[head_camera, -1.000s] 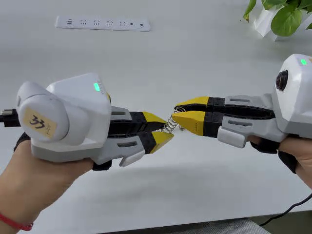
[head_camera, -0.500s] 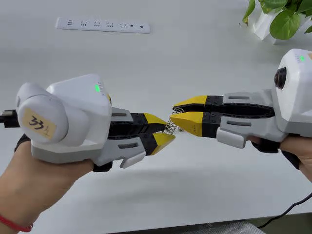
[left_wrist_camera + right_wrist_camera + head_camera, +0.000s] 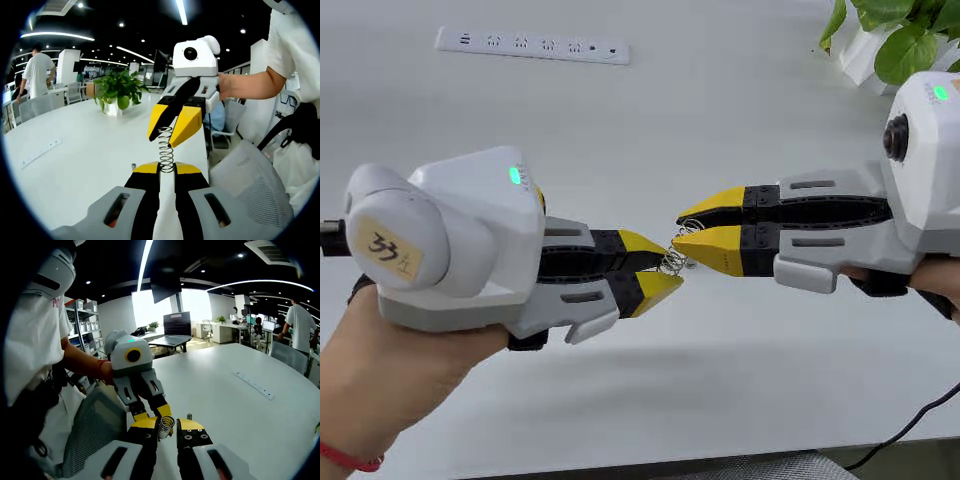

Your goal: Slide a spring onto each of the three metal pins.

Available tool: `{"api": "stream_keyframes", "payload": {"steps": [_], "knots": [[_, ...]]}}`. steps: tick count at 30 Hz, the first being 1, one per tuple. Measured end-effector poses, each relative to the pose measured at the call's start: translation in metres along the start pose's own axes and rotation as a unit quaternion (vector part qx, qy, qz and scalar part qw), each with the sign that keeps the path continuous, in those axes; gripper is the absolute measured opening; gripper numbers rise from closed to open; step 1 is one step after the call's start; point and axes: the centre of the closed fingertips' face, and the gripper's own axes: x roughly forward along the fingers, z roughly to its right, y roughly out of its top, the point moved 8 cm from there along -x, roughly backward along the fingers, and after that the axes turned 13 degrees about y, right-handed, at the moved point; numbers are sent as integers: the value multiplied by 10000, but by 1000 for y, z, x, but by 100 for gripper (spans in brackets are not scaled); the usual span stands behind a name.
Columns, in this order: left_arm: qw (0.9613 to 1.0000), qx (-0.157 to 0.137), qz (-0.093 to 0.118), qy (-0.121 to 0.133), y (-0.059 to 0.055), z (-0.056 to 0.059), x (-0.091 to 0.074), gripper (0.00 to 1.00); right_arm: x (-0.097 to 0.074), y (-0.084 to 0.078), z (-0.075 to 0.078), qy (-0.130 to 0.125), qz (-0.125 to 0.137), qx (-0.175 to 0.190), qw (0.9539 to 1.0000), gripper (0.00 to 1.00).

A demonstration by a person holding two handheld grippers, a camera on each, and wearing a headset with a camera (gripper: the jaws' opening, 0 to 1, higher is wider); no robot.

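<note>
The spring [image 3: 672, 258] is held in the air above the worktop [image 3: 720, 120], bridging the tips of the two tools, which face each other nose to nose. In the left gripper view it runs straight out from the left tool's tips to the right tool's tips.

Left tool [image 3: 667, 266]: the jaws are closed down to roughly the spring's width and pinch its near end. This fixes the spring's axis in line with the tool, so the free end can be aimed.

Right tool [image 3: 676, 229]: the jaws stand a narrow gap apart with the far end of the spring between the yellow tips. The views do not settle whether they clamp that end or merely bracket it. The likely purpose is to steady or take over the spring, since a thin coil held by one end alone would sag or flick.

A small upright metal pin [image 3: 189, 416] stands on the worktop just beyond the right tool's tip in the right gripper view. The spring is apart from it and not yet over it, so the step in hand is judged to be orienting the spring before threading.

Containers: a white pot [image 3: 860, 45] at the far right corner of the worktop holds a green plant [image 3: 905, 40], and it is well apart from the work. A power strip [image 3: 530, 47] lies along the far edge.
</note>
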Motion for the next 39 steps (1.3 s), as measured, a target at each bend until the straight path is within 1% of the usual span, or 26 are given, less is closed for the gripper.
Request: {"api": "stream_keyframes", "payload": {"steps": [2, 4, 5, 7, 8, 9, 10, 12, 13, 15, 17, 18, 19, 20, 22, 23, 24, 25, 26, 27, 29, 32, 33, 35, 36, 39], "knots": [[10000, -9, 22, -10, 0, 0, 0, 6, -1, 0, 3, 11, -159, -134, 9998, 11], [10000, -7, 38, -8, 0, 0, 0, 6, 0, 2, 1, 177, -223, -88, 9996, 13], [10000, -11, 40, -13, 0, 0, -1, 6, 0, 4, 1, 213, -290, -140, 9993, 14], [10000, 6, 38, -22, 0, 1, -1, 6, -1, 6, 0, 331, -616, -337, 9970, 16], [10000, 13, 35, -32, 0, 1, -1, 6, -2, 8, 1, 389, -826, -450, 9948, 15], [10000, 13, 34, -48, 0, 1, -1, 6, -3, 10, 1, 448, -968, -557, 9927, 15], [10000, 22, 31, -68, -1, 2, -1, 6, -3, 12, 1, 584, -1147, -623, 9897, 15], [10000, 49, 20, -83, -1, 3, -1, 6, -3, 17, 0, 778, -1356, -754, 9848, 15], [9999, 61, 18, -100, -1, 3, -1, 6, -3, 21, 0, 912, -1528, -846, 9804, 15], [9999, 64, 22, -119, -1, 4, -1, 6, -2, 25, 0, 1106, -1724, -950, 9742, 15], [9999, 71, 21, -138, -1, 5, -1, 6, 1, 29, 1, 1250, -1973, -1062, 9665, 15], [9999, 72, 27, -153, -1, 5, -1, 6, 4, 30, 0, 1364, -2124, -1143, 9608, 15], [9998, 76, 32, -159, -1, 5, -1, 6, 5, 31, 0, 1431, -2226, -1171, 9572, 15], [9998, 82, 33, -166, -1, 6, -1, 6, 8, 31, -1, 1551, -2364, -1235, 9512, 15], [9998, 83, 40, -176, -1, 6, -1, 6, 11, 31, -1, 1696, -2595, -1313, 9416, 15], [9998, 90, 44, -174, -1, 6, -1, 6, 13, 31, 2, 1773, -2741, -1382, 9351, 15], [9998, 95, 45, -175, -1, 6, -1, 6, 14, 30, 2, 1844, -2833, -1428, 9302, 15], [9998, 94, 47, -176, -1, 6, -1, 6, 16, 29, 2, 1888, -2892, -1452, 9272, 14], [9998, 98, 49, -176, -1, 6, -1, 6, 18, 29, 3, 1924, -2980, -1499, 9229, 14], [9998, 106, 48, -173, -1, 6, -2, 6, 18, 30, 4, 1962, -3035, -1530, 9198, 14], [9998, 99, 61, -171, -1, 6, -2, 6, 20, 30, 6, 2028, -3114, -1521, 9159, 14], [9998, 85, 88, -168, -1, 6, -2, 6, 22, 30, 8, 2110, -3267, -1576, 9077, 12], [9998, 92, 92, -159, -1, 6, -2, 6, 23, 29, 8, 2155, -3331, -1614, 9036, 12], [9998, 84, 102, -164, -1, 6, -2, 6, 24, 28, 7, 2188, -3412, -1641, 8993, 12], [9998, 80, 109, -159, -2, 6, -2, 6, 25, 28, 8, 2210, -3471, -1671, 8960, 11], [9998, 72, 118, -160, -3, 7, -2, 6, 26, 28, 7, 2224, -3535, -1705, 8925, 10]]}}
